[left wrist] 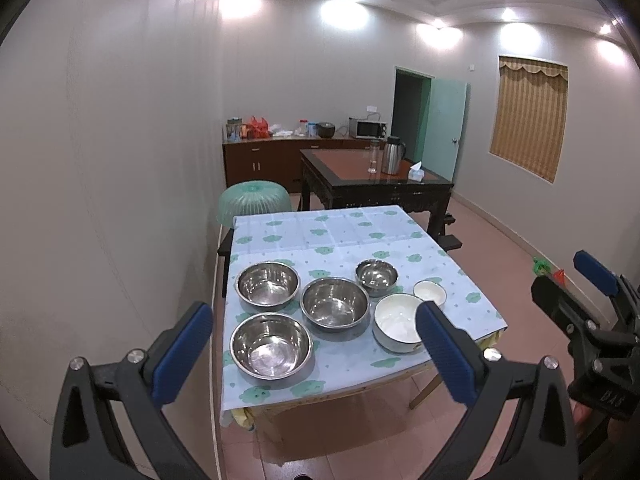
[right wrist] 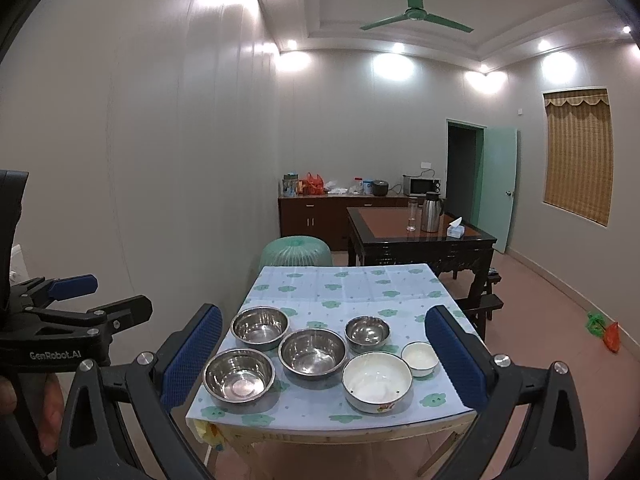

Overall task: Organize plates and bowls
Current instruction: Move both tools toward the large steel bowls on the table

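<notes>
Several bowls stand apart on a small table with a light blue patterned cloth (left wrist: 340, 232) (right wrist: 340, 284). Three large steel bowls (left wrist: 271, 345) (left wrist: 335, 302) (left wrist: 267, 283) and a small steel bowl (left wrist: 376, 277) are on the left and middle. A large white bowl (left wrist: 398, 322) (right wrist: 377, 381) and a small white bowl (left wrist: 429, 292) (right wrist: 419, 358) are on the right. My left gripper (left wrist: 312, 356) is open and empty, held in front of the table. My right gripper (right wrist: 324, 360) is open and empty, also short of the table. Each gripper shows at the other view's edge.
A green mesh food cover (left wrist: 254, 202) sits behind the table by the wall. A dark wooden table (left wrist: 372, 184) with a flask stands farther back. A sideboard (left wrist: 280, 156) with a microwave lines the far wall. Pink floor lies to the right.
</notes>
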{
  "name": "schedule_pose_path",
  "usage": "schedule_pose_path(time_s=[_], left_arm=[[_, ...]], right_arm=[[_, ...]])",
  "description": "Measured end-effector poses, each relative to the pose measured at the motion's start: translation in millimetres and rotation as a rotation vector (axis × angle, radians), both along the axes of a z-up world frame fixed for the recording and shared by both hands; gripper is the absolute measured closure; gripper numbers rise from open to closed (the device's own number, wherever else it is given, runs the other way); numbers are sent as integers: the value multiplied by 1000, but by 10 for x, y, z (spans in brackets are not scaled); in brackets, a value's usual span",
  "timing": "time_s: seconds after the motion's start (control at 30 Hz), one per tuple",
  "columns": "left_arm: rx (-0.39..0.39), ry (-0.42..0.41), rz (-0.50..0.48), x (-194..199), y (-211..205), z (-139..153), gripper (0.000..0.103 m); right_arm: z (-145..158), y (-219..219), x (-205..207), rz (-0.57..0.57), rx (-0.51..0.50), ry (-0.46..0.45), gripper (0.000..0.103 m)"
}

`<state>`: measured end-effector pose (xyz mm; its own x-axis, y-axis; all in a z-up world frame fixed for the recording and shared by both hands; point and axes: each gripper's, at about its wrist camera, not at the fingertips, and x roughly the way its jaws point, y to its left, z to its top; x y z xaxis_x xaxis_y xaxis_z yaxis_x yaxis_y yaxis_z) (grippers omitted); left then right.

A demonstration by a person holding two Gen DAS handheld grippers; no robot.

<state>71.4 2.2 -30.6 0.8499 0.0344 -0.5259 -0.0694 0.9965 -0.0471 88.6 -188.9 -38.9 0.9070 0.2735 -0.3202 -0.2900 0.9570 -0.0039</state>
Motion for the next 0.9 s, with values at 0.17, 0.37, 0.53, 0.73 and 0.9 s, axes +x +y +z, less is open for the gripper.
schedule_pose_path(time_s=[0.17, 0.37, 0.53, 0.73, 0.9], left_arm=[[0, 34, 5, 202, 40, -128, 0], [-2, 75, 23, 476, 137, -310, 0], [-14, 105, 37, 793, 272, -455, 0], [-36, 161, 64, 1197, 509, -652, 0], [-52, 179, 63, 1454, 709, -772, 0]], right_arm=[[-99, 8, 190, 7, 0, 33, 1], [-257, 70, 483, 27, -1, 77, 1], [-359, 209, 796, 53, -4, 96, 1], [-510, 464, 1273, 79, -24, 148, 1], [-577, 691, 1589, 99, -36, 174, 1]])
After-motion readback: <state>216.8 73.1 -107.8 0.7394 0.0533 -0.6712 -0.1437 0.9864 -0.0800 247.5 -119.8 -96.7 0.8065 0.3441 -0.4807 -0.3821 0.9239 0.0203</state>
